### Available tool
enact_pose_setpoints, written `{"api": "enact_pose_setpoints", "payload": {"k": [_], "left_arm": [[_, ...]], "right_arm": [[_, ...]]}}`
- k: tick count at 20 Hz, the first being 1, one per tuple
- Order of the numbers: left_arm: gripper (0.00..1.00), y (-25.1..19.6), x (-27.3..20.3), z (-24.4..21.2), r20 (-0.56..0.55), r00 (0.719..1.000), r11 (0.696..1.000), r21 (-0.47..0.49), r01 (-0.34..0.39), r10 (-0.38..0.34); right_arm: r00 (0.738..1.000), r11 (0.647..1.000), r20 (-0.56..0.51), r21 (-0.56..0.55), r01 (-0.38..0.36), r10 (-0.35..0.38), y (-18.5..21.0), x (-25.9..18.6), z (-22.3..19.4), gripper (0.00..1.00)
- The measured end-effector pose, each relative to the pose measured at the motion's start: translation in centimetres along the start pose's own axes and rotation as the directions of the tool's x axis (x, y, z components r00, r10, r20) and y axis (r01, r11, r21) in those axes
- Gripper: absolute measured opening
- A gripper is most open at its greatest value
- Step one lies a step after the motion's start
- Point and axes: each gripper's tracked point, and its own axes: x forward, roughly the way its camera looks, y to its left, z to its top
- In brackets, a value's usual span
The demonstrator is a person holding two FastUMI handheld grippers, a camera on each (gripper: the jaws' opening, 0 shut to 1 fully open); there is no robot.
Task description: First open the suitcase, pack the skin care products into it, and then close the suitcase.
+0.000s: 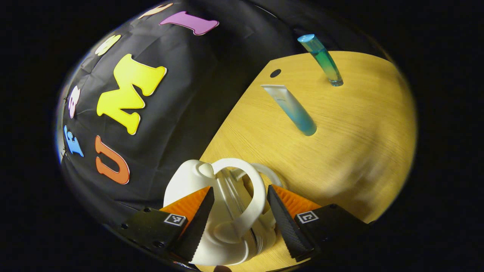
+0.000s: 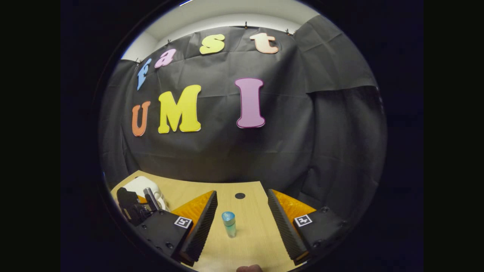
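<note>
A small white suitcase [image 1: 189, 181] lies at the table's edge by the black cloth wall, its looped handle [image 1: 249, 192] rising between my left gripper's fingers. The left gripper [image 1: 240, 215] is open, its pads on either side of the handle and apart from it. Beyond stand a white-and-blue tube [image 1: 291, 109] and a blue-green bottle [image 1: 321, 60]. In the right gripper view, the right gripper [image 2: 242, 223] is open, and the same bottle [image 2: 228, 224] stands upright on the table ahead, in line with the gap. The suitcase [image 2: 141, 187] and the left gripper [image 2: 134, 206] sit at the far left.
The wooden table [image 1: 359, 132] ends at the black cloth wall behind it. A small dark round hole [image 1: 275, 73] marks the tabletop near the back edge; it is seen again as the hole [image 2: 239, 195] beyond the bottle.
</note>
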Motion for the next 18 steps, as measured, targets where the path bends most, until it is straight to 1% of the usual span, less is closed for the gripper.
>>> {"api": "enact_pose_setpoints", "payload": {"k": [1,2,3,5,6,8,9,10,11,13,14,16,18], "left_arm": [[0.86,0.6,0.4,-0.1,-0.013,1.0,1.0,0.013,-0.012,0.012],[0.73,1.0,0.7,0.1,-0.022,0.999,0.999,0.028,-0.026,0.026],[0.71,0.9,0.9,-0.1,-0.035,0.999,0.999,0.037,-0.024,0.025],[0.58,-0.5,1.0,-0.4,-0.058,0.998,0.999,0.045,-0.006,0.008],[0.44,-0.9,0.7,-0.3,-0.064,0.998,0.999,0.048,-0.002,0.005],[0.29,-1.0,0.7,-0.2,-0.07,0.998,0.998,0.058,-0.002,0.006],[0.28,-1.0,0.7,-0.1,-0.069,0.998,0.998,0.059,-0.004,0.008],[0.23,-0.7,0.5,0.1,-0.067,0.998,0.998,0.062,-0.005,0.009],[0.21,-0.6,0.5,0.4,-0.062,0.998,0.998,0.056,-0.004,0.008],[0.13,0.2,-0.1,1.3,-0.025,1.0,1.0,0.025,-0.016,0.016],[0.07,0.4,-0.2,1.3,-0.018,1.0,1.0,-0.002,-0.008,0.008],[0.03,1.1,-0.8,1.6,-0.001,1.0,0.998,-0.064,0.017,-0.017],[0.03,2.2,-1.7,2.1,0.027,0.999,0.99,-0.137,0.033,-0.029]], "right_arm": [[1.0,1.0,-0.004,0.0,-0.006,0.006,-0.1,0.2,-0.3,0.79],[1.0,1.0,-0.009,-0.002,-0.011,0.011,-0.1,0.4,-0.5,0.79],[1.0,1.0,-0.012,0.0,-0.017,0.017,-0.3,0.5,-0.7,0.79],[1.0,1.0,-0.011,0.001,-0.029,0.029,-0.6,0.6,-0.7,0.79],[1.0,1.0,-0.006,-0.003,-0.03,0.03,-0.8,0.6,-0.6,0.79],[1.0,1.0,0.005,-0.006,-0.029,0.029,-1.5,0.6,-0.3,0.8],[1.0,1.0,0.005,-0.008,-0.027,0.027,-1.7,0.6,-0.4,0.8],[1.0,1.0,0.002,-0.011,-0.023,0.023,-1.8,0.7,-0.4,0.8],[1.0,1.0,0.002,-0.01,-0.013,0.013,-2.0,0.7,-0.4,0.79],[1.0,1.0,0.012,0.0,0.001,-0.001,-2.0,0.4,0.1,0.8],[1.0,1.0,0.016,0.002,0.004,-0.004,-1.7,0.3,0.3,0.8],[1.0,1.0,0.018,-0.001,0.006,-0.006,-0.7,0.2,0.4,0.79],[1.0,1.0,0.03,-0.009,0.001,0.0,0.7,-0.2,0.9,0.8]]}}
